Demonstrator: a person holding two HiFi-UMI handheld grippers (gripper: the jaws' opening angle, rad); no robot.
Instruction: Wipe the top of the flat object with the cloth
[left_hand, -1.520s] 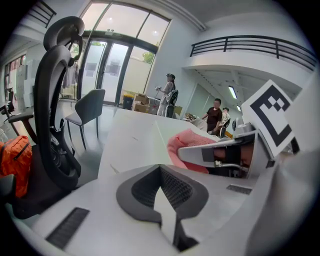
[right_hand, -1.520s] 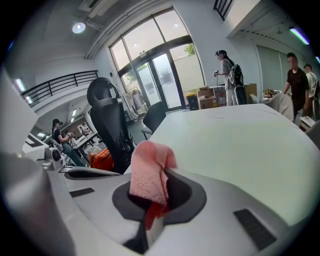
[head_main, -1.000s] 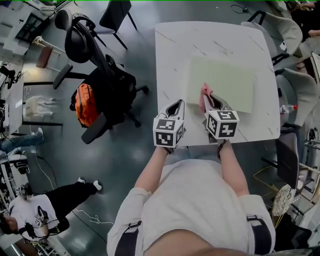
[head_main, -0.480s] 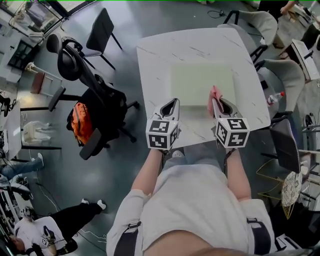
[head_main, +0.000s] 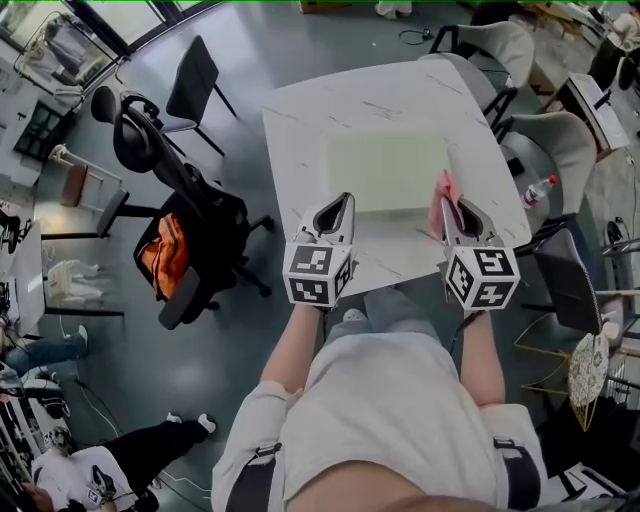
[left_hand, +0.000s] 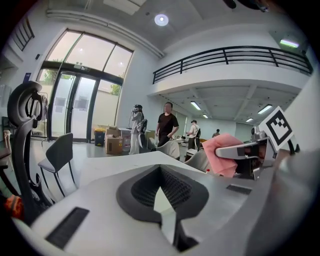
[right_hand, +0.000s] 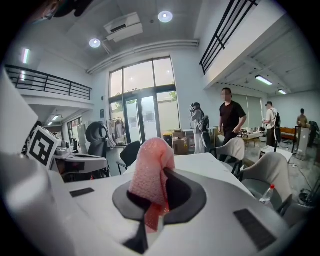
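Head view: pinches a pink cloth (head_main: 441, 188) in the closed fingers of the right gripper (head_main: 452, 205), at the near right edge of the pale green flat object (head_main: 388, 170) lying on the white marble bench (head_main: 300, 130); impossible to tell whether touching it. Holds the left gripper (head_main: 344, 202), fingers pressed together on nothing, at the object's near edge toward the left. Crowded on the left by a black office chair (head_main: 150, 115) with an orange bag (head_main: 160, 255) beside it; hemmed on the right by grey chairs (head_main: 545, 135) and a red-capped bottle (head_main: 536, 190) near them.

Left gripper view: looks level across the bench (left_hand: 115, 165) past shut, empty fingers. Catches the cloth (left_hand: 222, 155) and the right gripper at the right, blocking that side of the room. Takes in the office chair's headrest (left_hand: 25, 125) at the left, a plain black chair (left_hand: 57, 157), cardboard boxes (left_hand: 114, 144) and several people (left_hand: 167, 125) standing far off.

Right gripper view: shows the cloth (right_hand: 150, 170) bunched upright between clamped fingers, masking the middle of the bench (right_hand: 210, 162). Frames the left gripper's marker cube (right_hand: 42, 145) at the left, a grey chair (right_hand: 270, 175) and the bottle (right_hand: 270, 192) at the near right, with people far beyond.
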